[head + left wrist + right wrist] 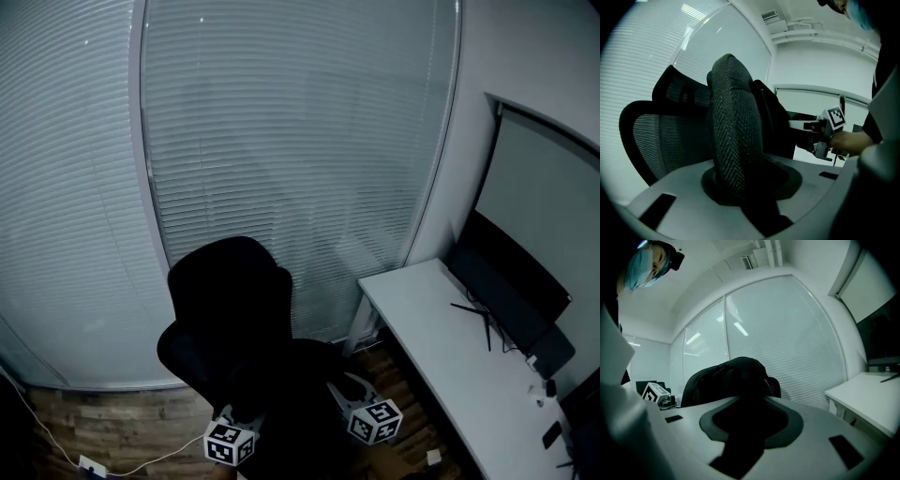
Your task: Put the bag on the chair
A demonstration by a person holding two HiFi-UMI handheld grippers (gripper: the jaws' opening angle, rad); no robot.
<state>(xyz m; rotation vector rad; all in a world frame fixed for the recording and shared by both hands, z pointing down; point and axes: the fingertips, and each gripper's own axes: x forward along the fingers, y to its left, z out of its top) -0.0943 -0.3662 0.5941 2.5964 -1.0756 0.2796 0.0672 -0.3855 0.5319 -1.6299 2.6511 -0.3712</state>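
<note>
Left gripper [230, 437] and right gripper [364, 411] sit low, side by side, pointing forward. Left jaws clamp the bag [736, 140] strap; right jaws grip its dark fabric.

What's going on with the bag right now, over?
Left gripper shut on bag strap. Right gripper looks shut on bag. Bag at chair, too dark to tell if it's down. Nothing seen blocking.
</note>
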